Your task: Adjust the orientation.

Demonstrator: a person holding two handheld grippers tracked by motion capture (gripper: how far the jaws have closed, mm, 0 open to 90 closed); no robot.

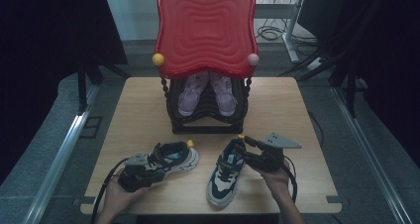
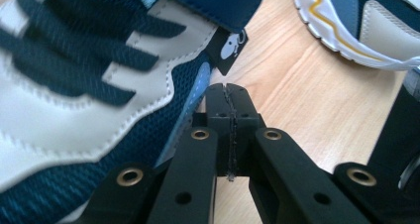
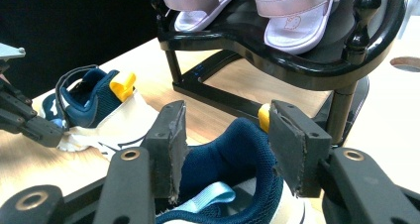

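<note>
On a wooden table (image 1: 297, 115) in a dark room, the right shoe (image 1: 225, 172) points near. The right gripper (image 1: 245, 152) is open around its heel; the left gripper (image 1: 148, 170) is closed beside the left shoe (image 1: 173, 157).

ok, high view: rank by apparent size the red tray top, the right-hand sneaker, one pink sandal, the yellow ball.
1. red tray top, though it sits nearer the camera
2. right-hand sneaker
3. pink sandal, partly hidden under the tray
4. yellow ball
</note>
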